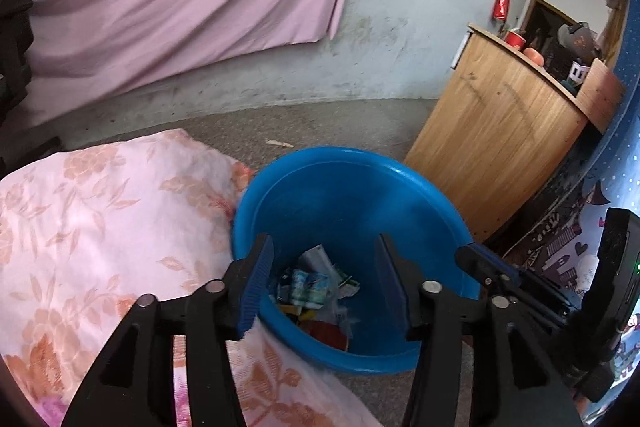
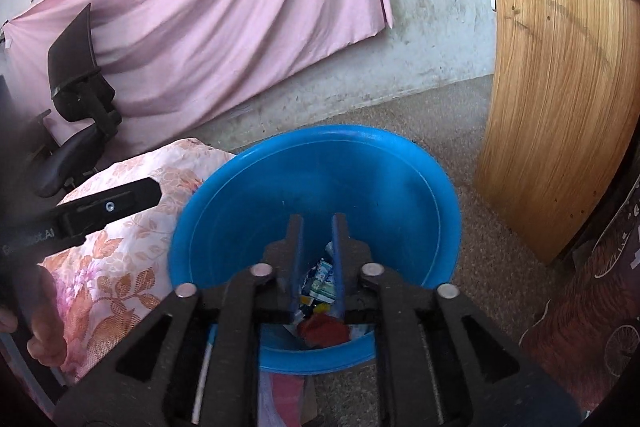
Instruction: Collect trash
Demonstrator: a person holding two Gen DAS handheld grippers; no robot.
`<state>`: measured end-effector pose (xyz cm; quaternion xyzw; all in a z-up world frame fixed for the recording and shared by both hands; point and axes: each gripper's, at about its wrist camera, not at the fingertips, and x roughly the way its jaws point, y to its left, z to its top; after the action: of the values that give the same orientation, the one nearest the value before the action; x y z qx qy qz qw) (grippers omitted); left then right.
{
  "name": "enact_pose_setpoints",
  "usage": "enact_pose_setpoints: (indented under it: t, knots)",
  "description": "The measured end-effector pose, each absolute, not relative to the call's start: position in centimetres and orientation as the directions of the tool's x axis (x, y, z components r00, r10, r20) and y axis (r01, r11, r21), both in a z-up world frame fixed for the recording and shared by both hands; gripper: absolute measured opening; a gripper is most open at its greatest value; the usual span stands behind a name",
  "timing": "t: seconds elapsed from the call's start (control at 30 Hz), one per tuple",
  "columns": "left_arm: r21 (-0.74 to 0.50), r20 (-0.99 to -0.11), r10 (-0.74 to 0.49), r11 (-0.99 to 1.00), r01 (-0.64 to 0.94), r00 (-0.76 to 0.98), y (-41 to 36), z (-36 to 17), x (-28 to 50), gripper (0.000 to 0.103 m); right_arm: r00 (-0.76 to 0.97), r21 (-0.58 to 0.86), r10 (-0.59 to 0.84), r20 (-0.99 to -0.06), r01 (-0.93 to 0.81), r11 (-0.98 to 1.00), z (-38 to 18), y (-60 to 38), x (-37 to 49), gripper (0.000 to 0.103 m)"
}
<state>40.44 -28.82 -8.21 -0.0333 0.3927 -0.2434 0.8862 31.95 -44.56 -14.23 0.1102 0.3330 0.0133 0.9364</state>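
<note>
Blue plastic is filling the left wrist view: the bucket (image 1: 352, 227) is standing on the floor, touching the flowered bedding (image 1: 100, 227), with wrappers and scraps (image 1: 316, 291) lying at its bottom. The left hand-held gripper (image 1: 324, 279) is hovering over the opening with its jaws spread wide and nothing between them. The main risk here is that bedding — its edge is lying against the rim and brushing the left finger, so a careless sweep could be dragging fabric into the bucket or tipping it.

From the right wrist view, the right hand-held gripper (image 2: 318, 259) is also hanging above the bucket (image 2: 312, 179), jaws narrowed to a slim gap with nothing visibly pinched; the trash (image 2: 320, 283) is showing through that gap. Something pale and reddish is lying below the fingers, outside the near rim — I cannot tell what it is. Both tools are crowding one opening, so they could be knocking together, and a light bucket on carpet may be toppling if a finger catches its rim.
</note>
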Motion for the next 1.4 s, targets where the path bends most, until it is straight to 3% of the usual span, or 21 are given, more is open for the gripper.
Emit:
enact_pose_setpoints:
  t: [0.07, 0.17, 0.23, 0.3, 0.33, 0.43, 0.5, 0.57, 1.4]
  knots:
    - [-0.248, -0.678, -0.45, 0.884, 0.396, 0.581, -28.3, -8.1, 40.3, 0.055, 0.778, 0.219, 0.101, -0.62, 0.048, 0.975, -14.2, -44.5, 31.9, 0.063]
    - [-0.22, -0.674, -0.43, 0.893, 0.393, 0.6, -27.6, -7.8, 39.8, 0.056, 0.783, 0.229, 0.105, -0.613, 0.049, 0.972, -13.9, -44.4, 31.6, 0.076]
    - [-0.199, -0.665, -0.418, 0.898, 0.393, 0.618, -27.2, -7.6, 39.3, 0.062, 0.784, 0.24, 0.106, -0.612, 0.056, 0.969, -13.8, -44.2, 31.5, 0.087]
    - [-0.185, -0.65, -0.403, 0.906, 0.379, 0.644, -26.5, -7.4, 38.7, 0.078, 0.788, 0.262, 0.12, -0.604, 0.054, 0.964, -13.5, -44.1, 31.3, 0.098]
    - [-0.179, -0.639, -0.394, 0.912, 0.37, 0.661, -26.1, -7.2, 38.4, 0.08, 0.789, 0.265, 0.121, -0.602, 0.055, 0.963, -13.4, -43.9, 31.2, 0.103]
    - [-0.177, -0.614, -0.385, 0.918, 0.355, 0.689, -24.8, -6.9, 37.6, 0.084, 0.793, 0.265, 0.123, -0.597, 0.05, 0.963, -13.0, -43.4, 31.0, 0.103]
    - [-0.177, -0.598, -0.377, 0.923, 0.342, 0.707, -24.0, -6.8, 37.0, 0.095, 0.8, 0.277, 0.129, -0.586, 0.048, 0.96, -12.7, -43.1, 30.8, 0.103]
    - [-0.176, -0.57, -0.37, 0.927, 0.331, 0.734, -23.1, -6.4, 36.2, 0.098, 0.811, 0.287, 0.133, -0.57, 0.045, 0.957, -12.3, -42.9, 30.5, 0.103]
    - [-0.096, -0.382, -0.272, 0.962, 0.255, 0.883, -16.1, -1.5, 27.5, 0.101, 0.916, 0.244, 0.092, -0.391, 0.006, 0.97, -6.0, -38.8, 23.6, 0.103]
